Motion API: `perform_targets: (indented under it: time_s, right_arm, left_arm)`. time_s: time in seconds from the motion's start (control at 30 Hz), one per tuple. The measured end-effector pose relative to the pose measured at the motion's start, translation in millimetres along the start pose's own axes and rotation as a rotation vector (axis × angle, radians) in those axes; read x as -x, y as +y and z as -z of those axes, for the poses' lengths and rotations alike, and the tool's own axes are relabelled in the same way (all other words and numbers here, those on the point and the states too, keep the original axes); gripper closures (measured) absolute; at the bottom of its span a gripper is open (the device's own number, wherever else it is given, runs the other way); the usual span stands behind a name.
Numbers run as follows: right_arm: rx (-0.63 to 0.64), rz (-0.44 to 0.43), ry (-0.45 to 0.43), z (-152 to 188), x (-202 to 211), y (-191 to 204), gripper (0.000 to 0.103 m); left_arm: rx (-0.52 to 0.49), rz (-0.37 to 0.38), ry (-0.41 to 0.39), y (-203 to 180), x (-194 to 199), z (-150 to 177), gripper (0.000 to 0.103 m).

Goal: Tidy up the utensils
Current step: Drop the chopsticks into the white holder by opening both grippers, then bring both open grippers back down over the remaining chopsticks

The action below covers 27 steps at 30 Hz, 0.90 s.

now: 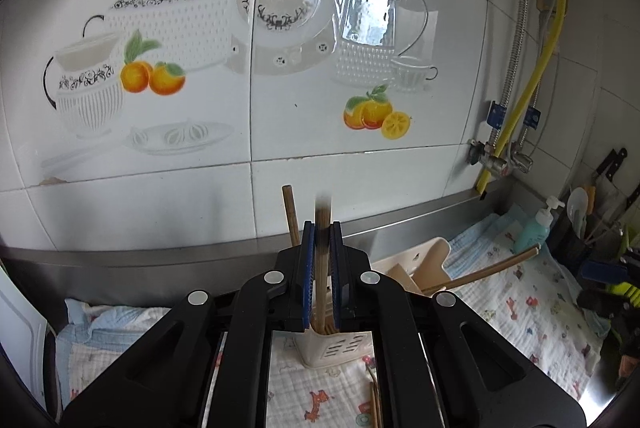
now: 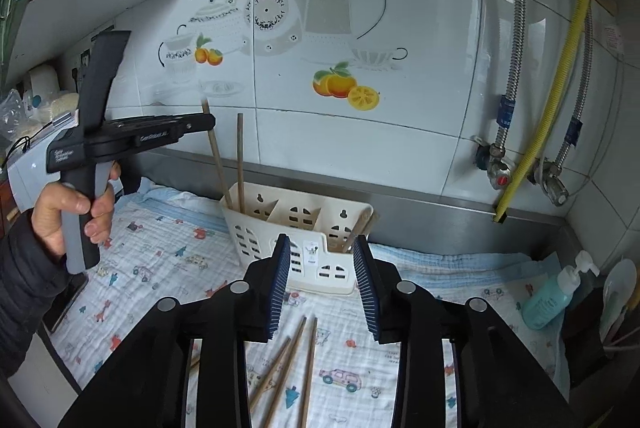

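Observation:
My left gripper [image 1: 321,228] is shut on a brown chopstick [image 1: 322,248] that stands upright over the left end of the cream slotted utensil holder [image 1: 336,346]. In the right wrist view a hand holds that gripper [image 2: 208,123], and its chopstick [image 2: 216,155] reaches down into the left compartment of the holder [image 2: 296,224]. A second chopstick [image 2: 240,155] stands beside it. Another chopstick [image 2: 360,228] leans in the right compartment. My right gripper [image 2: 322,248] is open in front of the holder with nothing between its fingers. Several loose chopsticks [image 2: 296,356] lie on the printed cloth [image 2: 160,268] below it.
The tiled wall with hoses and valves [image 2: 500,167] rises close behind the holder. A teal pump bottle [image 2: 552,296] and a dark container with a white spoon [image 2: 618,292] stand at the right. A sleeve and hand [image 2: 60,211] are at the left.

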State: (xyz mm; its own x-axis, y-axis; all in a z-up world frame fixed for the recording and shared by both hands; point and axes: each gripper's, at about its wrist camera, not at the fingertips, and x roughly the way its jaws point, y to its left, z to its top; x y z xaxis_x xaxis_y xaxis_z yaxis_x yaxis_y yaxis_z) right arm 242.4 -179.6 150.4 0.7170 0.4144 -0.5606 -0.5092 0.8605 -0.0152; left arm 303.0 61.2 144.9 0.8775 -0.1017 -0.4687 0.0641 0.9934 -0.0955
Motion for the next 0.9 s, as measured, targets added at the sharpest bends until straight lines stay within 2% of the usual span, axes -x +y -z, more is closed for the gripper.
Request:
perform_targets:
  time_s: [0.13,0.23,0.5,0.63,0.9]
  right_arm:
    - [-0.017,-0.002,0.000,22,6,5,0.068]
    - [-0.041,0.007,-0.003,42,12,7,0.060]
    - [-0.094,0.030,0.059,102,12,11,0.060]
    - [-0.113,0.030,0.096,131,10,16,0.060]
    - [-0.167,0.030,0.180,183,-2,22,0.066]
  left_arm:
    - [0.005,-0.002,0.002,3,2,2,0.096]
    - [0.013,0.004,-0.006,5,9,3,0.095]
    - [0.016,0.020,-0.036,4,44,13,0.093]
    - [0.014,0.024,-0.040,3,63,32,0.080]
    - [0.022,0.042,0.015,2,88,90,0.080]
